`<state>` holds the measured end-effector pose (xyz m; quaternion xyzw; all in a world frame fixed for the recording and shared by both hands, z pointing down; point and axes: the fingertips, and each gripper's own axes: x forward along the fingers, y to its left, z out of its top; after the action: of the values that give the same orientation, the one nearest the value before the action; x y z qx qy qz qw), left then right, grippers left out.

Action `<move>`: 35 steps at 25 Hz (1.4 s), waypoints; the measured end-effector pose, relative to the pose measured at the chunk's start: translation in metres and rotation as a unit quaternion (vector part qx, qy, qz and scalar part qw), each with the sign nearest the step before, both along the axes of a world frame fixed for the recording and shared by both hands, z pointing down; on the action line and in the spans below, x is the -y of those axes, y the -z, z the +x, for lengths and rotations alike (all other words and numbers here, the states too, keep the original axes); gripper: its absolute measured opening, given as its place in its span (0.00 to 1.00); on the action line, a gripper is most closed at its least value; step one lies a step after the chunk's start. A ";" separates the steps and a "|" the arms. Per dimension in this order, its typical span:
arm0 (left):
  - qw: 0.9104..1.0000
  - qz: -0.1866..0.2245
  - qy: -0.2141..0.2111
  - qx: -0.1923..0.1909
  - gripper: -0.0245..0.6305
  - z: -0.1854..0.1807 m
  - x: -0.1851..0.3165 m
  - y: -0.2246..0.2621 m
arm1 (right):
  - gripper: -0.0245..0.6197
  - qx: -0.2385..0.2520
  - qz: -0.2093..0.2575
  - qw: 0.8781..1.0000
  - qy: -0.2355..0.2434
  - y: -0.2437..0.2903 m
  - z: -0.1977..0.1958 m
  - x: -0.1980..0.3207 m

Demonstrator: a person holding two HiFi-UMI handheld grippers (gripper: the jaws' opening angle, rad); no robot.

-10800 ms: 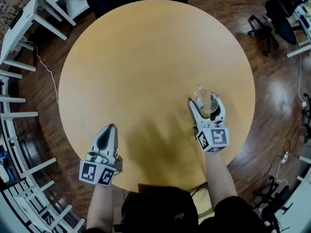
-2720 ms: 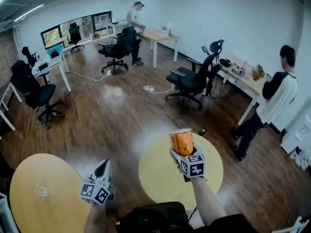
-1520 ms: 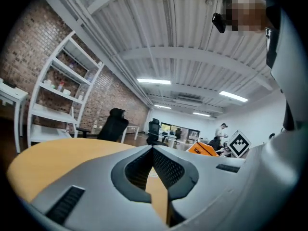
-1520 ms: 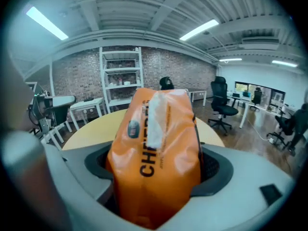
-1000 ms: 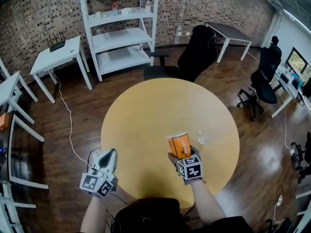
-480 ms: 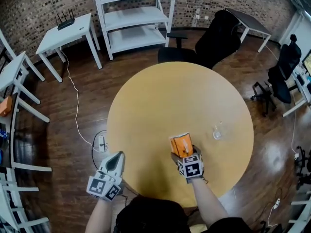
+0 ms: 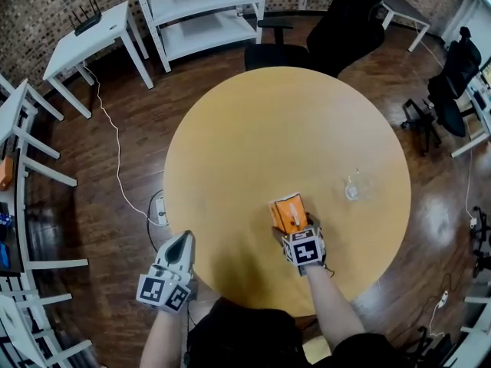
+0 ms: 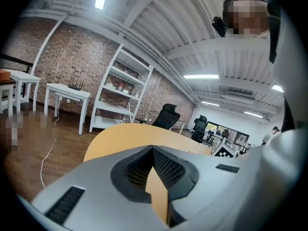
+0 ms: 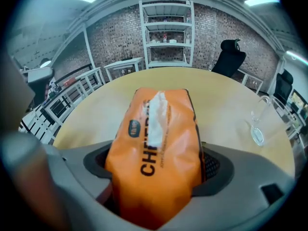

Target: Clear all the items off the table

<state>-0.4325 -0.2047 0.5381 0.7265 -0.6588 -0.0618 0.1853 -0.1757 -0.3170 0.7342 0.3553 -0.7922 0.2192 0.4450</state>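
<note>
Over the round bench (image 7: 268,129), the right gripper's (image 7: 293,227) jaws pinch the orange tissue pack (image 7: 287,211) between them; the left gripper's (image 7: 182,238) jaws are pressed together.

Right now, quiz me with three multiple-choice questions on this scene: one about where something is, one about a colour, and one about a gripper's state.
1. Where is the clear glass?
A) on the white shelves
B) on the round table, to the right of the tissue pack in the head view
C) on the floor

2. What colour is the tissue pack?
A) blue
B) green
C) orange

3. What state is the left gripper in?
A) shut, holding nothing
B) shut on the glass
C) wide open round the pack

Answers:
1 B, as the head view shows it standing on the tabletop, apart from the pack.
2 C, as the pack clamped in the right gripper is orange in both views.
3 A, as its jaws meet and only tabletop lies beyond them.
</note>
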 end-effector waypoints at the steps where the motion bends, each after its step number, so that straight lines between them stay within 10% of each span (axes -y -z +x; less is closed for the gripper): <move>1: 1.000 0.001 -0.002 -0.001 0.03 -0.001 0.003 0.001 | 0.76 -0.004 -0.004 1.000 -0.001 -0.001 -0.001 0.000; 15: 0.999 0.016 -0.036 -0.017 0.03 -0.002 0.008 0.008 | 0.94 0.039 0.008 0.999 -0.008 0.014 -0.007 -0.007; 22: 0.996 0.048 -0.068 -0.014 0.03 0.021 0.028 0.045 | 0.94 0.170 0.068 0.981 -0.068 0.108 0.015 -0.003; 26: 0.991 0.086 -0.101 -0.022 0.03 0.052 0.038 0.073 | 0.80 0.348 0.095 0.923 -0.130 0.195 0.050 -0.007; 31: 0.985 0.114 -0.128 -0.032 0.03 0.077 0.030 0.090 | 0.66 0.556 0.160 0.787 -0.215 0.298 0.133 -0.033; 35: 0.983 0.116 -0.134 -0.052 0.03 0.087 0.024 0.089 | 0.64 0.570 0.255 0.748 -0.225 0.346 0.180 -0.071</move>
<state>-0.3455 -0.2284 0.4492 0.8207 -0.5331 -0.1502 0.1407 0.0042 -0.2457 0.3880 0.4324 -0.8224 0.2647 -0.2580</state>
